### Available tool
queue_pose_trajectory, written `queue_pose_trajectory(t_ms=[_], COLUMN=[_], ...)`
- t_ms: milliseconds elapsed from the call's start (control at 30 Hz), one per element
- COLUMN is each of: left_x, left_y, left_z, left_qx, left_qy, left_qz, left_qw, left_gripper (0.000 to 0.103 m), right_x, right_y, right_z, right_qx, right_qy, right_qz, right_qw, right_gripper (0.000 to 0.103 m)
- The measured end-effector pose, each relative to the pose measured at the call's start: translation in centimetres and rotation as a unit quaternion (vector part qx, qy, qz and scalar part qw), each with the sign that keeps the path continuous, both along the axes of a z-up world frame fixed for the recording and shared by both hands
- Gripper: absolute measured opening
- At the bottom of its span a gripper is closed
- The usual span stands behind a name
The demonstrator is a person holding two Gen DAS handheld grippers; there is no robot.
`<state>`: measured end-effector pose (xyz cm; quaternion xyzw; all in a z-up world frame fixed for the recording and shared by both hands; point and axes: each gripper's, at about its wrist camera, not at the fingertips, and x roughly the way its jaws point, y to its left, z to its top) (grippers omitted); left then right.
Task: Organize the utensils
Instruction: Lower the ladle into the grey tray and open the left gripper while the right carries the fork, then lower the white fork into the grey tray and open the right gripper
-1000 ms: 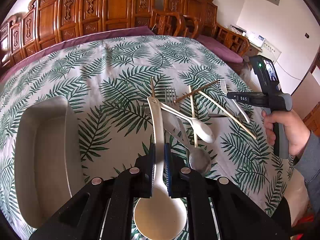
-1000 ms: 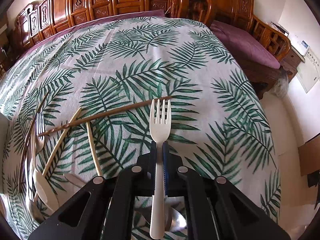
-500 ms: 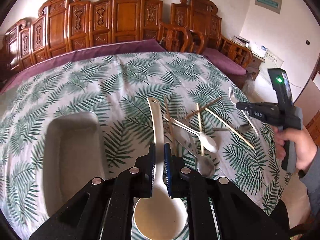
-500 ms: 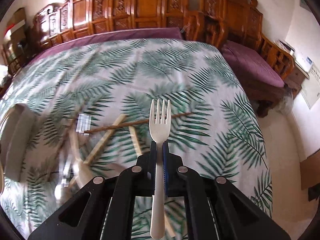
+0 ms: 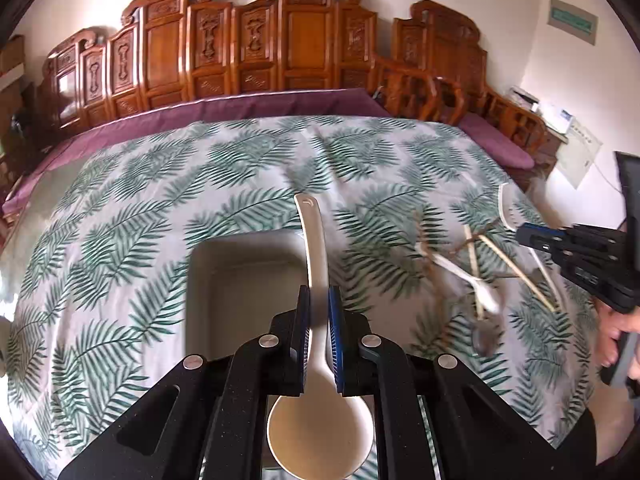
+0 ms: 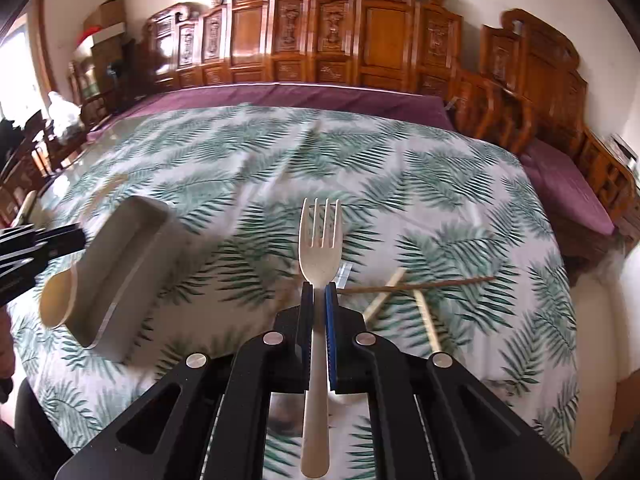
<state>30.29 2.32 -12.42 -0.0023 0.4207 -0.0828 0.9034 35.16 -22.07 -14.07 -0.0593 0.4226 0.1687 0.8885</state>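
My left gripper (image 5: 318,292) is shut on a cream ladle-like spoon (image 5: 314,240), held in the air above the right edge of a grey rectangular tray (image 5: 240,256). My right gripper (image 6: 319,286) is shut on a cream fork (image 6: 320,236), tines forward, held above the tablecloth. In the right wrist view the tray (image 6: 120,264) lies to the left, with the left gripper (image 6: 60,240) and the spoon bowl (image 6: 58,296) beside it. The right gripper (image 5: 524,236) shows at the right of the left wrist view.
Loose utensils lie on the palm-leaf tablecloth: a white spoon (image 5: 472,280), chopsticks (image 5: 516,268), a dark chopstick (image 6: 420,285) and pale chopsticks (image 6: 384,296). Carved wooden chairs (image 5: 260,52) and purple cushions (image 6: 300,96) ring the table's far edge.
My left gripper has carried the spoon leftward from the utensil pile until it is over the tray. My right gripper has swung left with the fork; the tray has come into its view.
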Motion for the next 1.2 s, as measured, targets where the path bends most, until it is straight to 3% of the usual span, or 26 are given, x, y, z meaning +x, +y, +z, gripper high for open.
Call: queue_pose_trajectory(t_ms=[433, 500, 900, 1200], left_x=[0.8, 0.8, -1.7, -3.1], left_y=[3.2, 3.6, 7.7, 11.3], left_z=[-3.1, -3.2, -0.8, 1.1], left_qx=[0.002, 0.003, 0.006, 0.007], left_qy=[0.03, 0.032, 0.003, -0.014], left_qz=[0.028, 0.033, 0.046, 0.063], left_qw=[0.9992, 0.9989, 0.9989, 0.9979], left_gripper=[0.009, 0.02, 0.021, 0.023], right_x=[-1.6, -1.8, -1.9, -0.9], right_y=[7.4, 8.8, 16.0, 19.9], right_z=[0.7, 0.8, 0.3, -0.9], right_qx=[0.032, 0.033, 0.052, 0.057], right_qy=[0.004, 0.005, 0.016, 0.034], right_qz=[0.049, 0.058, 0.09, 0.081], right_qw=[0.998, 0.998, 0.994, 0.994], right_gripper=[0.007, 0.007, 0.007, 0.007])
